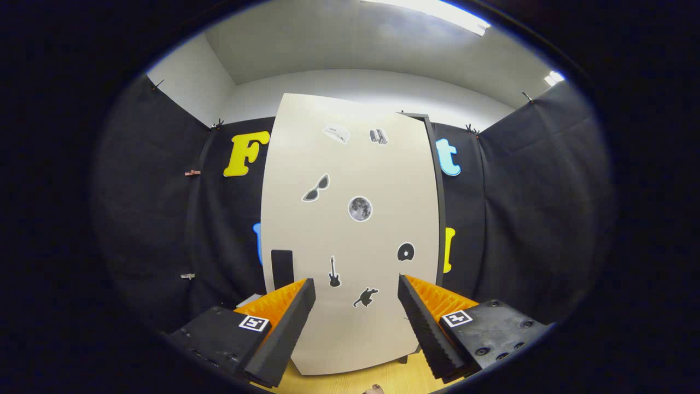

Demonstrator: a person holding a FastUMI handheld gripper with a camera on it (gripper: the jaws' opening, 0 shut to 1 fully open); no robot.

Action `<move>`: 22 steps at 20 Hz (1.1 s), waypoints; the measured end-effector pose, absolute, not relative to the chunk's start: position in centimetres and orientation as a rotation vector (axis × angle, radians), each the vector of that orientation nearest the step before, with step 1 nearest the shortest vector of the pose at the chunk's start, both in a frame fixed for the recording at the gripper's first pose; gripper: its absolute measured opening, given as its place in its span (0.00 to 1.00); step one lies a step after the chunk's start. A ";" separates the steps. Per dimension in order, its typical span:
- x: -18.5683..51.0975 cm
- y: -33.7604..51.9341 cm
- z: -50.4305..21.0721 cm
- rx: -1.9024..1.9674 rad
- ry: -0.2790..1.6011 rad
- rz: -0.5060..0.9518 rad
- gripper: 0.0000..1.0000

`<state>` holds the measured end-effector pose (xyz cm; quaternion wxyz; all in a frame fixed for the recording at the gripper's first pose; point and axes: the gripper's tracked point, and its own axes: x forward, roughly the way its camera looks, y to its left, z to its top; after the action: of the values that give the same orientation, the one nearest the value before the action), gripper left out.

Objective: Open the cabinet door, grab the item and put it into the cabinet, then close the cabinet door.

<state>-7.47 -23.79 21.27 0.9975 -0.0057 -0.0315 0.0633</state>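
Just in front of the cabinet door (350,230) the claw (356,287) hangs with its two fingers spread wide apart, holding nothing; the door's lower part shows in the gap between them. The door is a pale flat panel, standing upright and seemingly closed or nearly so, so the inside of the cabinet is hidden and I cannot tell what it holds. A dark rectangular handle (282,268) sits on the door near its lower left edge, just above the tip of the left finger (284,328). The right finger (424,325) reaches toward the door's lower right side.

On the door are small stickers: a guitar (334,272) and a cat (366,297) low down between the fingers, a disc (406,251) above the right finger, a moon (360,209) at the door's middle, sunglasses (316,188) up and left of the moon, and two small pictures near the door's top that are too faint to tell.

Along the door's right edge runs the dark frame of the cabinet (437,197). Below the door lies the wooden bench (350,383), and a small unclear thing (374,389) lies on it near the claw. I cannot make out the item to be stowed.
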 end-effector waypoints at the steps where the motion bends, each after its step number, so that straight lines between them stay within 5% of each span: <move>1: -7.8 -24.2 21.3 -0.014 -0.058 0.122 0.98; 22: -9.3 -23.9 19.6 -0.021 0.012 0.192 0.98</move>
<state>-9.28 -23.86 19.62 0.9953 -0.0104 0.0058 0.0960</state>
